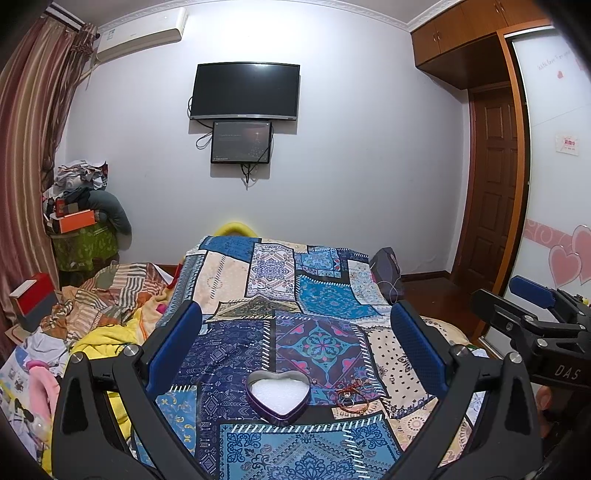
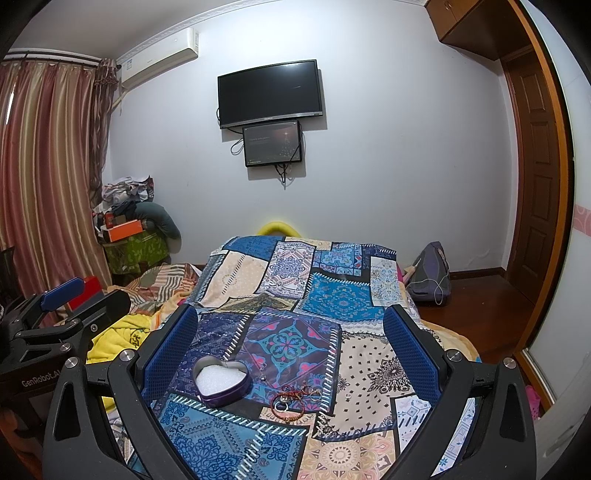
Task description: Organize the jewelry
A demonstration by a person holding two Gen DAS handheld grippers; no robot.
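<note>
Purple heart-shaped tin (image 1: 277, 398), foam-lined and lidless, on the patchwork bedspread (image 1: 325, 291), jewelry (image 1: 351, 397) just right of it; left tool (image 1: 295, 345) and right tool (image 2: 290, 347) both released, hovering above.

A patchwork bedspread (image 1: 280, 295) in blues, creams and purples covered the bed ahead of the hand-held gripper. Beyond the bed's far end, a dark television (image 1: 244, 91) hung on the pale wall, with a smaller screen (image 1: 241, 142) mounted just beneath it. High to the left sat an air conditioner (image 1: 142, 35), beside striped curtains (image 1: 27, 155). Below them, a pile of clothes and boxes (image 1: 79, 199) filled the corner, and rumpled blankets (image 1: 107, 295) lay left of the bedspread. To the right stood a brown wooden door (image 1: 493, 184), with a dark backpack (image 2: 430, 273) on the floor near it.
</note>
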